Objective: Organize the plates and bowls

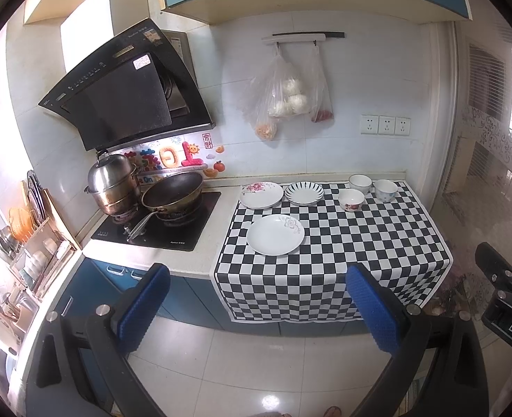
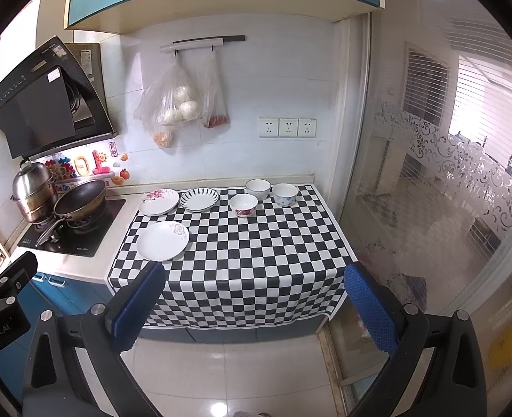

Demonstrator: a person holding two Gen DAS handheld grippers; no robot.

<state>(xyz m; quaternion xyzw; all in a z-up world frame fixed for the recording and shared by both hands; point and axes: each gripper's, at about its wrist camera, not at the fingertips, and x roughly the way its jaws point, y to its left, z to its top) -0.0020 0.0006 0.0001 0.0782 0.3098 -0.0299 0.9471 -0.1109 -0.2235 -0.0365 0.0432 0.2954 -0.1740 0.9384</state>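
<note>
Right now both grippers hang back from the counter over the floor tiles, nothing in either. Left gripper (image 1: pixel 256 309): blue pads spread wide, empty. Right gripper (image 2: pixel 256 309): same, wide apart & empty.

Task stuff sits on the checkered cloth (image 2: pixel 256 253). Near-left: white plate w/ grey flower print (image 2: pixel 162 241), alone. Far-left row: pink-floral plate (image 2: pixel 158 202), half off the cloth's left edge, then the blue-striped plate (image 2: pixel 199 199) just beside it on the right. Far-right cluster, 3 bowls close together: red-flower bowl (image 2: pixel 244 205) nearest, plain white bowl (image 2: pixel 258 189) behind it, blue-dotted bowl (image 2: pixel 285 194) at the right. Can't tell if the bowls touch.

Left of the cloth: gas hob (image 1: pixel 158 224) w/ a dark wok (image 1: pixel 172 194) & a steel steamer pot (image 1: pixel 111 184) behind it, range hood (image 1: pixel 124 90) above. Plastic bags (image 1: pixel 287 93) hang on the wall rail; 3 sockets (image 1: pixel 385 125) to their right.
</note>
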